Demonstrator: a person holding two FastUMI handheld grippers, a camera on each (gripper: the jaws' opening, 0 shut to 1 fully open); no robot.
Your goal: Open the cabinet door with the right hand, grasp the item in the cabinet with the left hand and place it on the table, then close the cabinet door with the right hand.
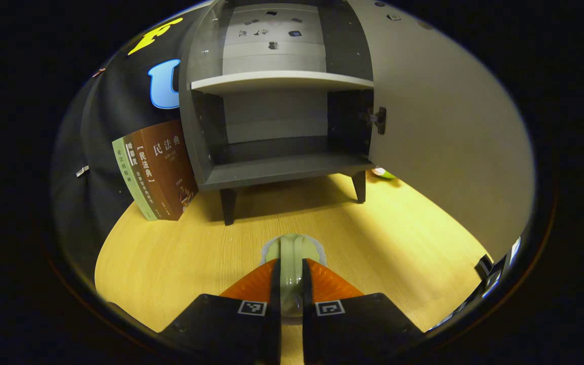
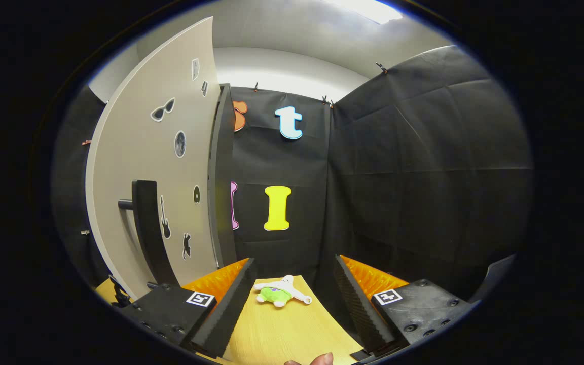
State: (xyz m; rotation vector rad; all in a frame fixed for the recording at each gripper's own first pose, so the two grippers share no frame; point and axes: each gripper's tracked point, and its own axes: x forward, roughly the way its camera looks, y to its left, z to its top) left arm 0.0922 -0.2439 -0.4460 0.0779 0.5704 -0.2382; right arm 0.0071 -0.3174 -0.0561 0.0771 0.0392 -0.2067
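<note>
The pale green item (image 1: 291,268) is mostly hidden between the left claw's (image 1: 291,284) fingers.

Open cabinet door (image 2: 135,167) flanks right; books (image 1: 152,170) left; tabletop (image 1: 383,238) between free.

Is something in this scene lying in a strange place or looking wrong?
Nothing is spilled or broken. One small oddity: a plush toy lies flat on the wooden table beside the cabinet, behind its open door. The books stand leaning against the cabinet.
</note>
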